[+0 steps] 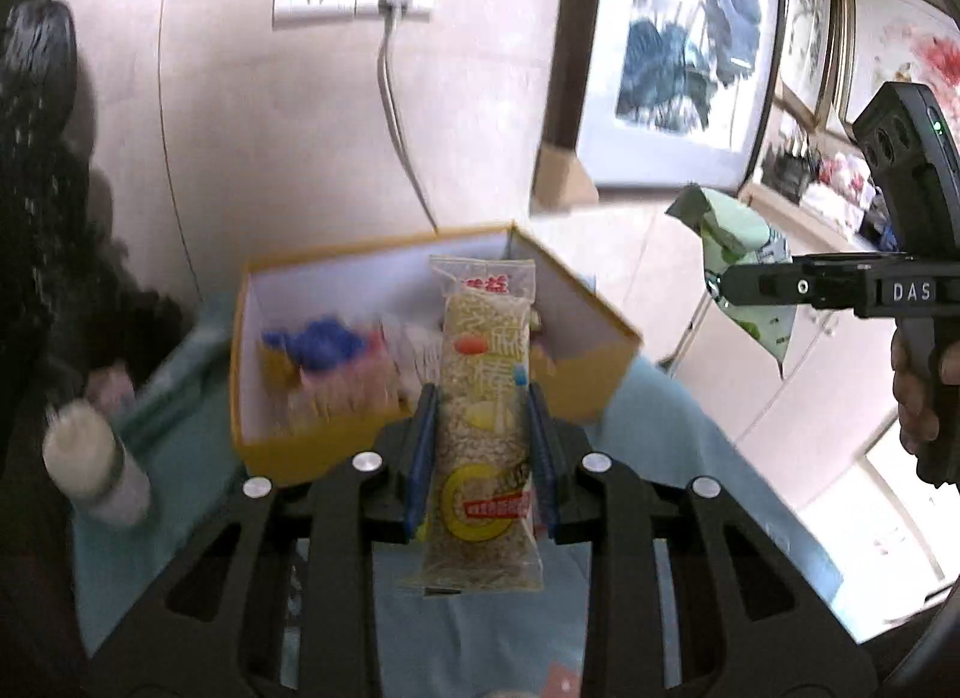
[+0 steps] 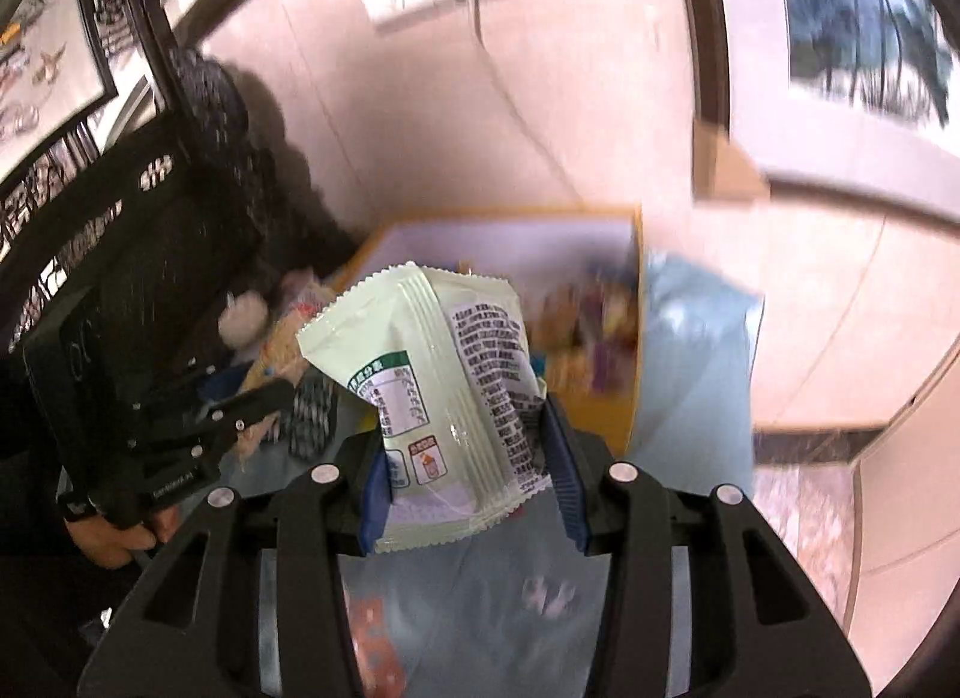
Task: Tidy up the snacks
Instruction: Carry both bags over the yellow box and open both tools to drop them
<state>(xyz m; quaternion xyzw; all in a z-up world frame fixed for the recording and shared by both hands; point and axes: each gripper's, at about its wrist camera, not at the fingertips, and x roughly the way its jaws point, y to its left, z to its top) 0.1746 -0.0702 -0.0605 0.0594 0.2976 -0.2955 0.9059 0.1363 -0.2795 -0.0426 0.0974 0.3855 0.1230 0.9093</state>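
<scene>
Carry step, both loaded: left claw [image 1: 480, 446] clenched on sesame bar [image 1: 483, 398], right claw [image 2: 465, 470] on green packet [image 2: 432, 374], both above desk. Next: drop into yellow box [image 1: 432, 440]; contents blurred, prob. snacks.

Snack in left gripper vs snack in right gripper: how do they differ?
The clear sesame bar packet is long, narrow and see-through; the pale green packet is wider, puffier and opaque. The bar shows its yellow-and-red front, the green packet its printed back. Both are clamped between blue pads above the yellow box.
</scene>
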